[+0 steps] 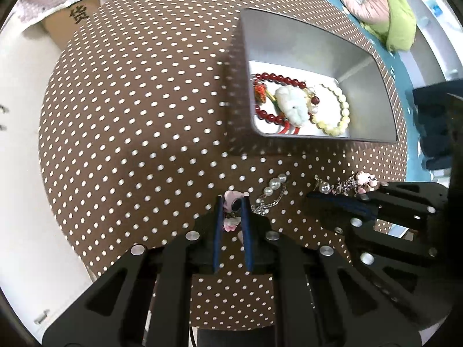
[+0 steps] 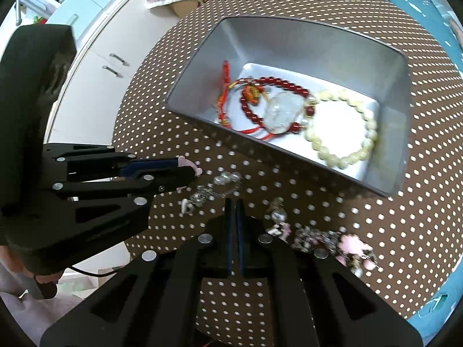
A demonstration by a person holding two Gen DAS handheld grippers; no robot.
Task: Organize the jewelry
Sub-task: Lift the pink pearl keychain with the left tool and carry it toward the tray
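A grey tin box (image 1: 361,57) (image 2: 289,40) stands on the brown dotted table and holds a red bead bracelet (image 1: 269,76) (image 2: 277,82), a white jade pendant (image 1: 290,105) (image 2: 279,114) and a cream bead bracelet (image 1: 344,112) (image 2: 367,150). My left gripper (image 1: 233,202) (image 2: 188,170) is shut on a pink flower charm (image 1: 233,196) of a pearl chain bracelet (image 1: 275,186) (image 2: 222,182) lying in front of the box. My right gripper (image 2: 235,202) (image 1: 311,195) is shut and empty beside a pink flower bracelet (image 1: 364,182) (image 2: 353,245).
The round table's brown dotted cloth (image 1: 130,115) (image 2: 419,202) ends close at left and front. White cabinets (image 2: 95,66) stand beyond the left edge. A green and pink cloth (image 1: 390,8) lies on a teal surface behind the box.
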